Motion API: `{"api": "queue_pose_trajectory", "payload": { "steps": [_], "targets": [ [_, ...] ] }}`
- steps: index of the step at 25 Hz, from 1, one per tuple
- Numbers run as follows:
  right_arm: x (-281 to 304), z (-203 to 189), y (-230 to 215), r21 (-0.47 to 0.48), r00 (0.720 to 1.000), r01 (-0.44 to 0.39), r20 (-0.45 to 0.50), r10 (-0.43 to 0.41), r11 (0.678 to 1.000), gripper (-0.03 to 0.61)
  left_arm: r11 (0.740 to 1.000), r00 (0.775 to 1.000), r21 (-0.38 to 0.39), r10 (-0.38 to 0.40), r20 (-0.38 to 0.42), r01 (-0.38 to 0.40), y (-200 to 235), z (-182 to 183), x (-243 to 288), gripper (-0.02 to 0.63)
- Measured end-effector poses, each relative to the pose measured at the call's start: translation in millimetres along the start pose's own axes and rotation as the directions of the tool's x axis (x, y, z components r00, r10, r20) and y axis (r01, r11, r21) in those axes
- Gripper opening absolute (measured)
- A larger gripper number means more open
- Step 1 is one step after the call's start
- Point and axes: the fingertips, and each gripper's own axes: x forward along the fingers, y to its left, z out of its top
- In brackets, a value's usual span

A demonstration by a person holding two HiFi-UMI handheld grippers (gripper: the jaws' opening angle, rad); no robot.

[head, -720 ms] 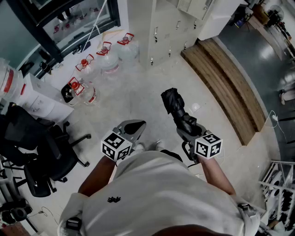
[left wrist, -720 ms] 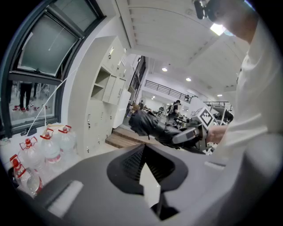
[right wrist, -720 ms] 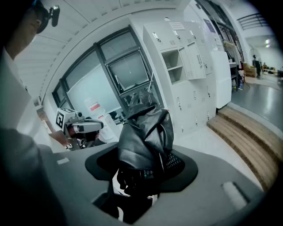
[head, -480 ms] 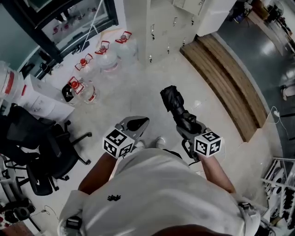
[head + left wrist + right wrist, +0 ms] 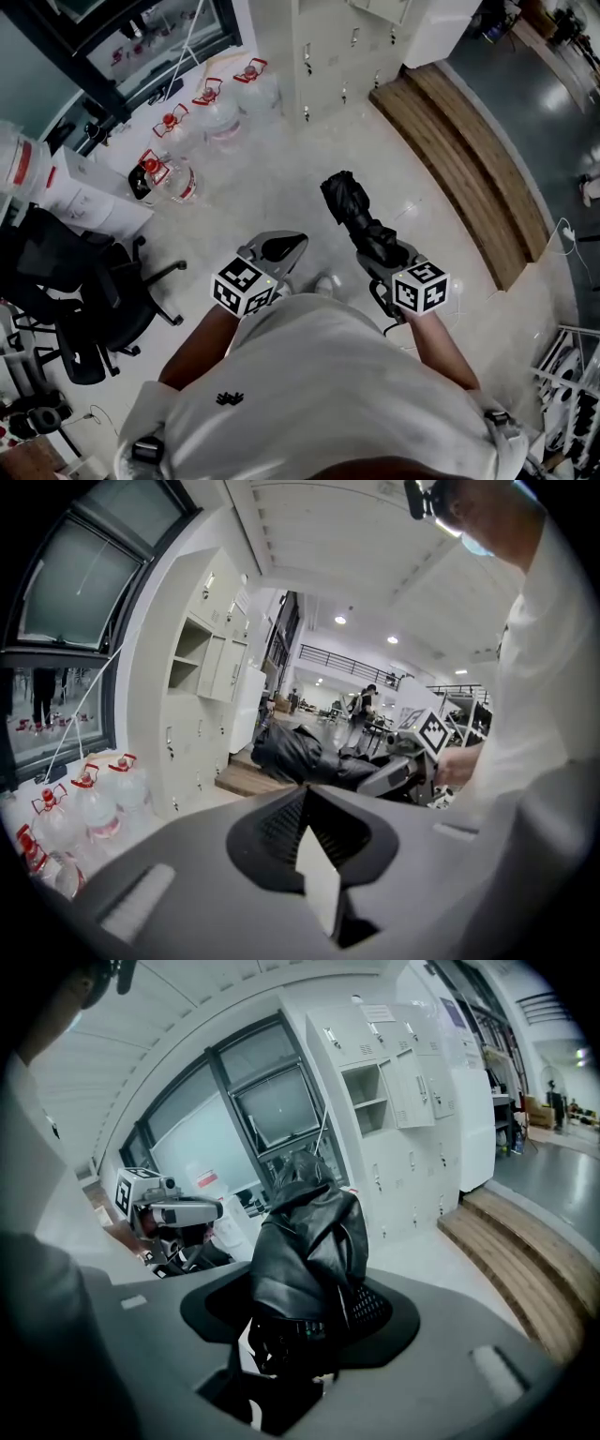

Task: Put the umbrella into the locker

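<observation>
- Umbrella (image 5: pixel 349 208): folded, black, crumpled cloth. Its long axis points away from the person toward the lockers (image 5: pixel 328 56), above the floor.
- Right gripper (image 5: pixel 373 247): jaws clamp its near end.
- Left gripper (image 5: pixel 281 247): jaws together, empty.

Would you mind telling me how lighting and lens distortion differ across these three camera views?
Head view: evenly lit, slight glare on the floor. Left gripper view: heavy fisheye, lockers bowed, corners black. Right gripper view: same fisheye; the umbrella reads as a dark mass against bright lockers.
</observation>
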Motion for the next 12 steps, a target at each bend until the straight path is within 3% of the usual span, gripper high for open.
{"api": "queue_pose_trajectory", "payload": {
  "steps": [7, 12],
  "targets": [
    [1, 0, -28, -0.016, 1.0, -0.014, -0.002, 0.014, 1.0, 0.244, 0.999, 0.999, 0.008, 0.041, 0.003, -0.041, -3, 7, 21, 0.055],
    [11, 1, -43, 0.026, 1.0, -0.024, -0.01, 0.024, 0.999, 0.242, 0.998, 0.998, -0.019, 0.059, 0.005, -0.059, 6, 11, 34, 0.055]
  ]
}}
